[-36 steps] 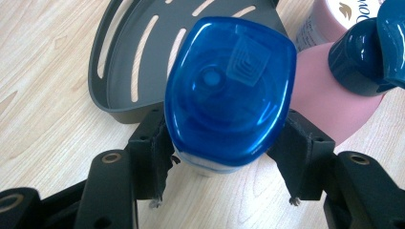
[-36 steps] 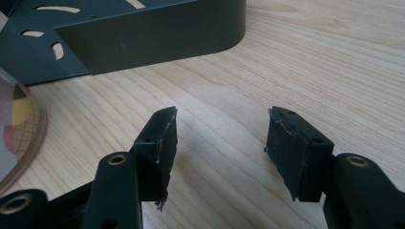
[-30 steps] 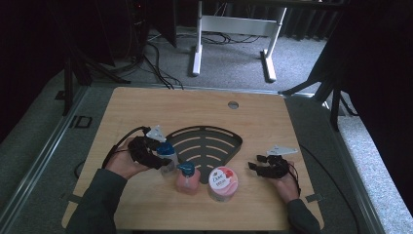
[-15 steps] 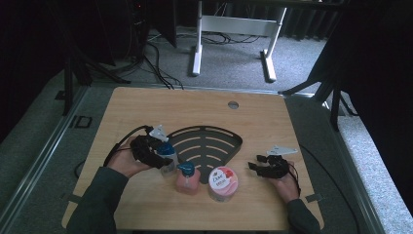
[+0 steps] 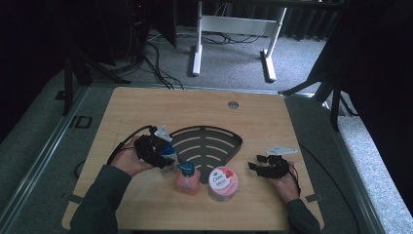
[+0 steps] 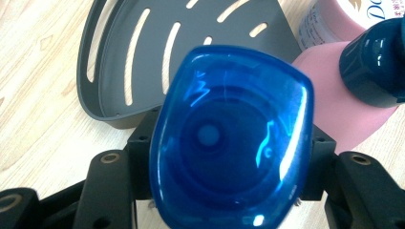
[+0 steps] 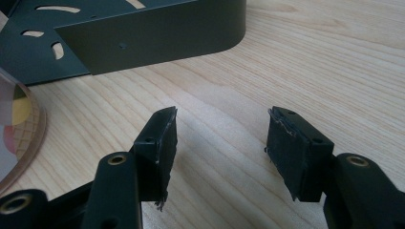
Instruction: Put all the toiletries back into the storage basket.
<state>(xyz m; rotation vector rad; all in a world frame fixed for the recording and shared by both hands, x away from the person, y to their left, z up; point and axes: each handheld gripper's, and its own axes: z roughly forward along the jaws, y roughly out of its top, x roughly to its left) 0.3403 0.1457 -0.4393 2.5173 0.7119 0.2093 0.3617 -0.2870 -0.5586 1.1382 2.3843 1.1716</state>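
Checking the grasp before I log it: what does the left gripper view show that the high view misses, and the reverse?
Left gripper view alone: the blue-capped bottle seen top-down, pinched between the black jaws of the left tongs.

High view alone: the right tongs open over bare wood, and both forearms.

Both: the slotted dark tray, pink pump bottle and Dove jar.

text: "Dove" | on: lid of pink jar (image 5: 223, 179) | other print: too small to read
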